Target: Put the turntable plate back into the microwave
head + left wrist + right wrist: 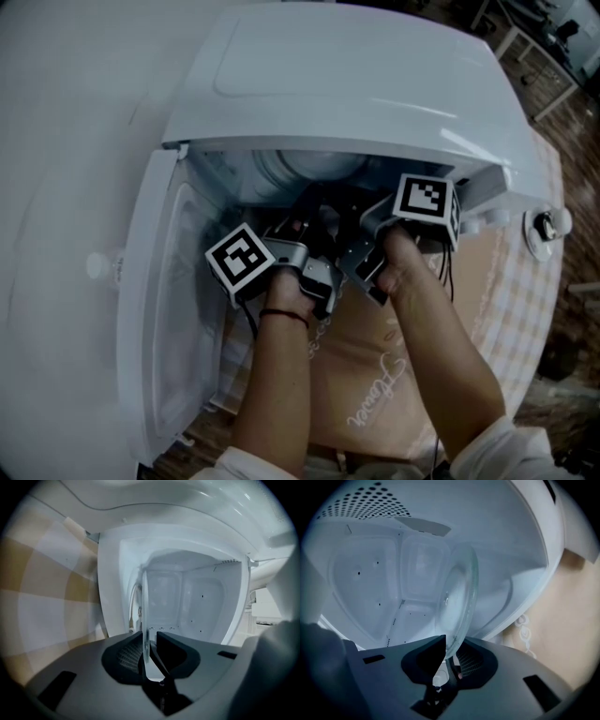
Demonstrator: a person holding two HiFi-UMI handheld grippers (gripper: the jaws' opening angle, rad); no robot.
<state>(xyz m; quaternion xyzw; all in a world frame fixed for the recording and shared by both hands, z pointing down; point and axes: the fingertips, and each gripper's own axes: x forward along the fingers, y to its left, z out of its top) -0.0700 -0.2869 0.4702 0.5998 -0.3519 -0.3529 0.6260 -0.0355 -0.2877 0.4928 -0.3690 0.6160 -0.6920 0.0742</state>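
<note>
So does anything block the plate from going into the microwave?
Nothing visible does. The door stands open, the plate is already in the opening of the microwave, and the cavity beyond it shows nothing else.

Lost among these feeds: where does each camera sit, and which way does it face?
Head view: on the person's head, looking steeply down onto the microwave and its open door; the left hand and right hand show.
Left gripper view: on the left gripper, facing into the cavity; its jaws flank the edge-on turntable plate, one standing off it.
Right gripper view: on the right gripper, facing into the cavity; its jaws clamp the plate's rim.
Shared: both gripper views show the plate and cavity.
</note>
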